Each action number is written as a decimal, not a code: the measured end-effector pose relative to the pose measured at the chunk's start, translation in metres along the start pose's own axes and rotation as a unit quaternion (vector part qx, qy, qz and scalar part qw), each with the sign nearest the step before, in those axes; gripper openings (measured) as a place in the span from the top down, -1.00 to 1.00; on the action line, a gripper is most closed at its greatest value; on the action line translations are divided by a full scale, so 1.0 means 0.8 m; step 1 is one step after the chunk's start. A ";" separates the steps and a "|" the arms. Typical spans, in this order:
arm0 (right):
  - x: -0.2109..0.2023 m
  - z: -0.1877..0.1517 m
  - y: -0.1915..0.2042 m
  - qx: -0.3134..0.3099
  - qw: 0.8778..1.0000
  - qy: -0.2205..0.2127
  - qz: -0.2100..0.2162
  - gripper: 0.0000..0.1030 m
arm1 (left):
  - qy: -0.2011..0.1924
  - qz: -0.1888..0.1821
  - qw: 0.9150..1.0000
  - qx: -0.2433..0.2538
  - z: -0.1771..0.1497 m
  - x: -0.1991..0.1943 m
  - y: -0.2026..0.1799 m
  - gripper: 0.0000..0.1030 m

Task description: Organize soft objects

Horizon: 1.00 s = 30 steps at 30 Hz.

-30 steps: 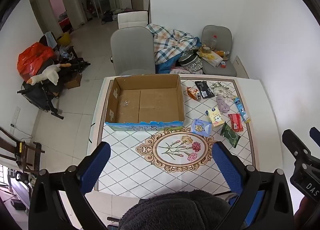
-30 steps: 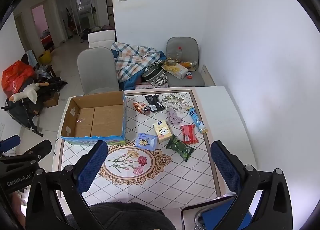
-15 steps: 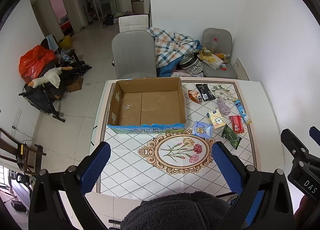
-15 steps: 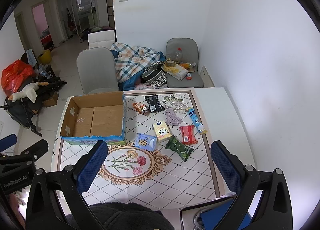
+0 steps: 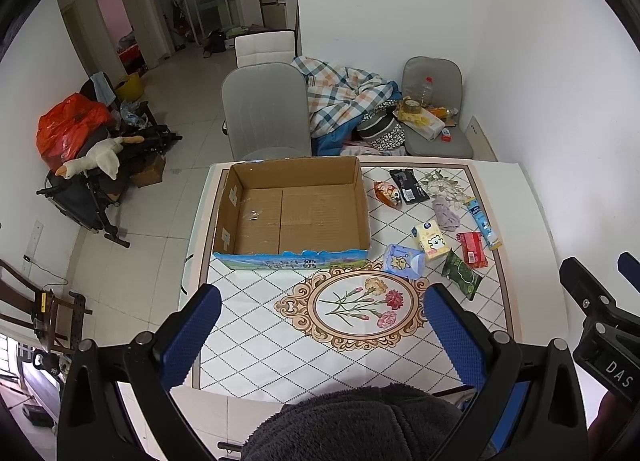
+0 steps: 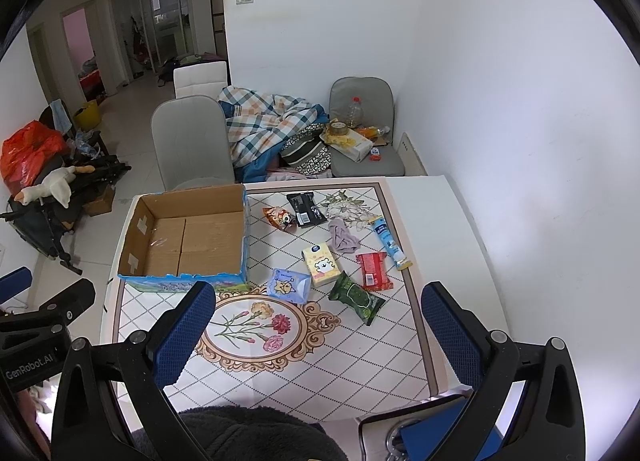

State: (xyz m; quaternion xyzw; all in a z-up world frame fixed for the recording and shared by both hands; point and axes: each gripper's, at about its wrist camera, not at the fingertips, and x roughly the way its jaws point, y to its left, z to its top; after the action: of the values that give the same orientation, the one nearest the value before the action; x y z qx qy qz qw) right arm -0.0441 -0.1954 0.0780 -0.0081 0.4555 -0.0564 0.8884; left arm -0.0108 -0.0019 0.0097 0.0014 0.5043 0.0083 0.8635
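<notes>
My left gripper (image 5: pixel 322 335) has a black frame with round silver screws and two textured blue pads (image 5: pixel 191 337). My right gripper (image 6: pixel 318 335) looks the same; its side reads "DAS" in white. A dark fuzzy sleeve (image 5: pixel 356 425) shows beneath each frame.

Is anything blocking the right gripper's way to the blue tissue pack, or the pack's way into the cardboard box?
Nothing visible does. The right gripper hangs open above bare tabletop short of the blue tissue pack. The cardboard box stands open and empty just left of it.
</notes>
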 end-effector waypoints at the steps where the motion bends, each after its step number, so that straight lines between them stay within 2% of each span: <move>1: 0.000 0.000 0.001 0.000 1.000 0.000 -0.001 -1.00 | 0.000 0.001 1.000 0.001 0.000 0.000 -0.001 -1.00; 30: 0.005 0.009 0.001 -0.001 1.000 -0.004 -0.003 -1.00 | -0.009 0.007 1.000 -0.012 0.005 -0.003 0.006 -1.00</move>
State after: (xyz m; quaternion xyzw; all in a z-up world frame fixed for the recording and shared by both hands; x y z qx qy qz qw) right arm -0.0362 -0.1953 0.0788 -0.0111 0.4517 -0.0588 0.8901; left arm -0.0087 0.0030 0.0135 -0.0051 0.4963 0.0200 0.8679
